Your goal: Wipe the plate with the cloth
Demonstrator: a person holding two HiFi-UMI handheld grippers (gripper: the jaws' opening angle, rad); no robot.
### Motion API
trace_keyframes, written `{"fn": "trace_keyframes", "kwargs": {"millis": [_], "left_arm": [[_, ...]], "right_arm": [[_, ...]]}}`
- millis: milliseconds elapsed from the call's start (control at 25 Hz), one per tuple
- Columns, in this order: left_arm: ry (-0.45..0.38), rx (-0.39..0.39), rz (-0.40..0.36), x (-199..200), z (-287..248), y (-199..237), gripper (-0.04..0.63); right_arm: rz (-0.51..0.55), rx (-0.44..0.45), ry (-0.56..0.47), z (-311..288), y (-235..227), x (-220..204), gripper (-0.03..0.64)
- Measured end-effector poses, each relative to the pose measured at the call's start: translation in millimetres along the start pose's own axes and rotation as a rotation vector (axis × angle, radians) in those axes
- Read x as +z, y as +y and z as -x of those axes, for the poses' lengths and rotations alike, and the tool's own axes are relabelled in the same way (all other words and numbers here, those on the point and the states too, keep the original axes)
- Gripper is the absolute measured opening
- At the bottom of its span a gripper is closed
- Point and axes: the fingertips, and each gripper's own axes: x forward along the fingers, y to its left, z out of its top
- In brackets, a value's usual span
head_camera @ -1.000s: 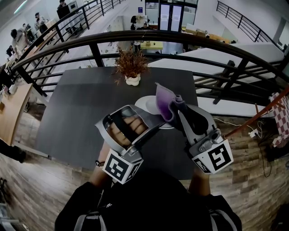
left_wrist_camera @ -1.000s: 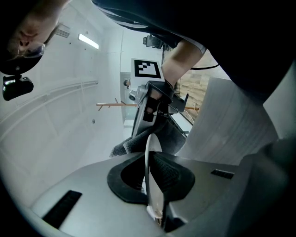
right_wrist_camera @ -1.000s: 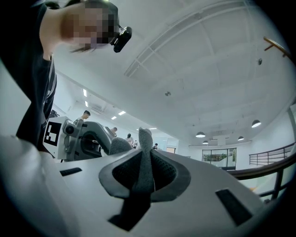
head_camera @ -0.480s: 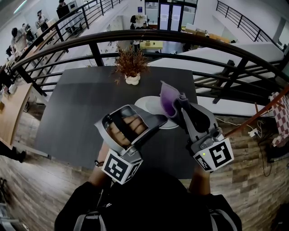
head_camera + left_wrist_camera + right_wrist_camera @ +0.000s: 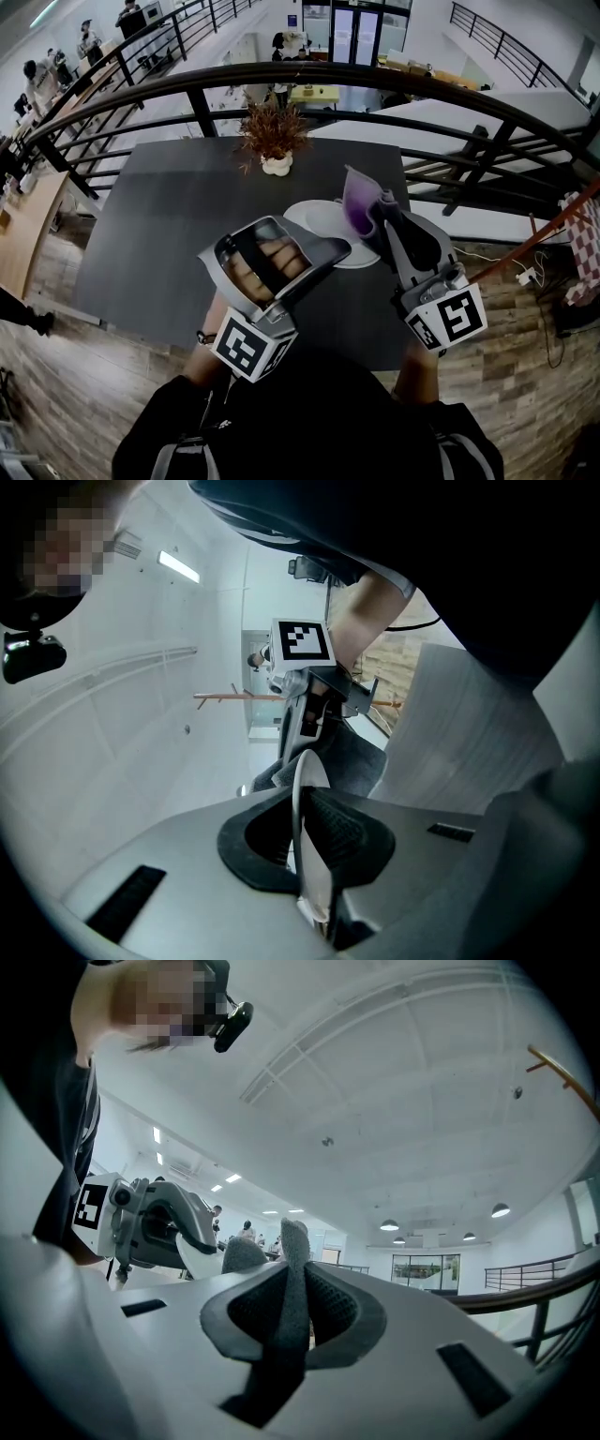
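Note:
In the head view a white plate (image 5: 328,225) is held above the dark table (image 5: 159,225), with my left gripper (image 5: 325,255) shut on its near rim. From the left gripper view the plate (image 5: 306,827) appears edge-on, clamped between the dark pads. My right gripper (image 5: 377,217) is shut on a purple cloth (image 5: 359,200), which stands up over the plate's right part. Seen from the right gripper view, the cloth (image 5: 292,1279) looks grey and is pinched between the pads, while the left gripper (image 5: 155,1222) with a bit of the plate (image 5: 201,1256) shows at the left.
A small white pot of dried reddish plants (image 5: 274,141) stands at the table's far edge. Behind it runs a black curved railing (image 5: 309,80) with an open drop beyond. Wooden floor (image 5: 525,356) lies to the right of the table.
My right gripper and the purple cloth have slid to the right across the plate, uncovering more of its white surface. The left gripper and plate have stayed put.

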Motion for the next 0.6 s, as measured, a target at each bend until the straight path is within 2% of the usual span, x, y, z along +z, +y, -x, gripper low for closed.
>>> {"fn": "trace_keyframes", "kwargs": {"millis": [600], "left_arm": [[0.002,0.001,-0.022,3,1,-2,0.023]], "right_arm": [[-0.021,-0.028,0.027,3,-9,-16,0.040]]}}
